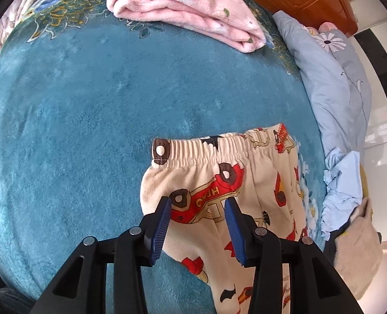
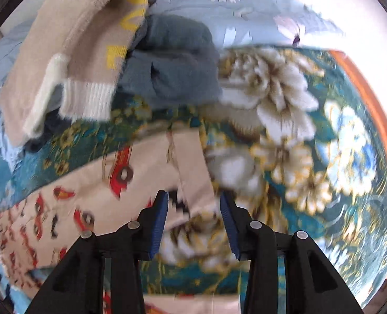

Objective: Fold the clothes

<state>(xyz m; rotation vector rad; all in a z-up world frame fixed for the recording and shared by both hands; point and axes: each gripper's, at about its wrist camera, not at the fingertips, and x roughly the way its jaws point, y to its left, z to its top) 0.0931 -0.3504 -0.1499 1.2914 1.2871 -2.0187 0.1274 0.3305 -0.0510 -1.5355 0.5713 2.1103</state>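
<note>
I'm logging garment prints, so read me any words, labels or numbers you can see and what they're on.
"HERO", seen upside down, on the red fire truck printed on the cream children's pants.
Yellow lettering on the beige sweater: folded and blurred, unreadable.
No other readable text.

Mirrored "HERO" on red fire truck print of cream trousers (image 1: 219,183); yellow lettering on beige sweater (image 2: 70,52) unreadable.

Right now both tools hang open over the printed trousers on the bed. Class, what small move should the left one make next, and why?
Probably lower the left tool and close it on the trousers near the waistband. Its jaws are open and hold nothing, and the waist lies flat in front of it on the teal blanket.
</note>
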